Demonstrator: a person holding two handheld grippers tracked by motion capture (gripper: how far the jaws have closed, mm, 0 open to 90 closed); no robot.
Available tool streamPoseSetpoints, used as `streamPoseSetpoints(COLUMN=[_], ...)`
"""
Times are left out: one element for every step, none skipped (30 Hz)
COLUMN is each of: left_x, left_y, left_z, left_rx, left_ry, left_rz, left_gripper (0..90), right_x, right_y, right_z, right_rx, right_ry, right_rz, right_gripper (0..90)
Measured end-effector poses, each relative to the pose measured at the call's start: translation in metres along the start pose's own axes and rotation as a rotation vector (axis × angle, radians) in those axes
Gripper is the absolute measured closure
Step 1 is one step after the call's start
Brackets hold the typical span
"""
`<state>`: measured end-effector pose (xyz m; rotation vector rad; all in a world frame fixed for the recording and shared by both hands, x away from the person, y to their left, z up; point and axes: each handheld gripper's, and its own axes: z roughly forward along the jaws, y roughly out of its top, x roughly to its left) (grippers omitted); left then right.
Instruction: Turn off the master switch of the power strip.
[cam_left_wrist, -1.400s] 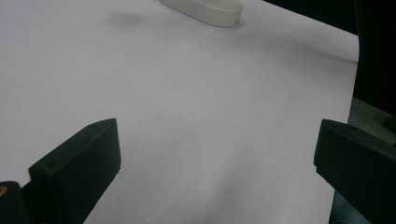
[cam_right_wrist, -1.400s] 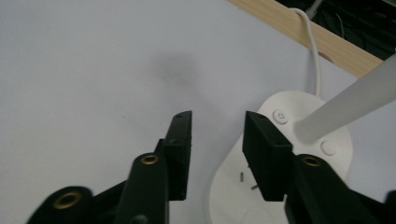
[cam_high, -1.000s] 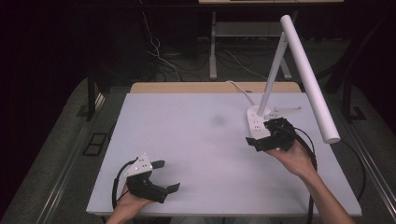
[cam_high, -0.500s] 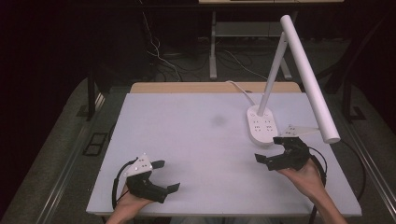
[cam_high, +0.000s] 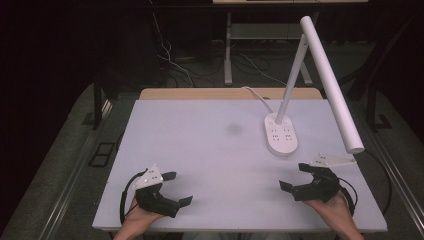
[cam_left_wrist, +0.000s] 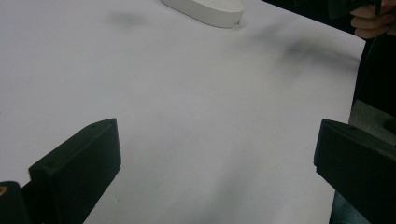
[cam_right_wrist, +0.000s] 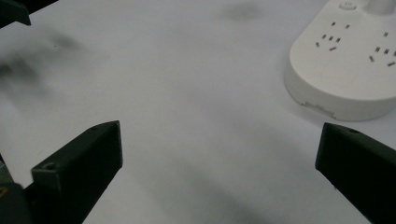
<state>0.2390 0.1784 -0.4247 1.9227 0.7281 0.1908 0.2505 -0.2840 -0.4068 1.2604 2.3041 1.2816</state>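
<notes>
Right hand-held gripper (cam_high: 300, 180): jaws spread wide, holding nothing, resting low at the near right of the tabletop (cam_high: 200, 150); the lamp base (cam_high: 281, 134), a white oval with socket holes, lies just beyond it toward the far side and a little left, its long axis running near to far, apart from the jaws. Left hand-held gripper (cam_high: 177, 189): jaws likewise spread and empty, at the near left, well apart from the base, so the right hand is the nearer. Lamp head (cam_high: 330, 82): long white tube slanting above the right side.

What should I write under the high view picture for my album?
Two open grippers, left gripper and right gripper, rest on a white table near a white desk lamp.
</notes>
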Motion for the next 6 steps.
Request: streamPoseSetpoints(left_x=[-0.0001,-0.0001,-0.0002,-0.0002,0.0001,0.0005], left_y=[0.0,0.0,0.0,0.0,0.0,0.0001], left_z=[0.0001,0.0001,0.0001,0.0003,0.0003,0.0004], left_rx=[0.0,0.0,0.0,-0.002,-0.002,-0.002], left_ry=[0.0,0.001,0.001,0.001,0.002,0.002], left_rz=[0.0,0.0,-0.001,-0.003,-0.004,-0.004], left_gripper=[0.0,0.0,0.0,0.0,0.0,0.0], right_x=[0.0002,0.0011,0.0019,0.0019,0.0031,0.0034], right_y=[-0.0022,-0.0039,-0.0054,-0.0067,-0.008,-0.0092], right_z=[0.0,-0.0002,-0.0006,-0.0005,-0.001,-0.0005], right_rx=[0.001,0.002,0.0,-0.009,-0.005,-0.01], right_ry=[0.003,0.009,0.013,0.011,0.013,0.009], right_rz=[-0.001,0.002,0.005,-0.005,0.003,-0.004], right_gripper=[0.1,0.1,0.1,0.2,0.1,0.2])
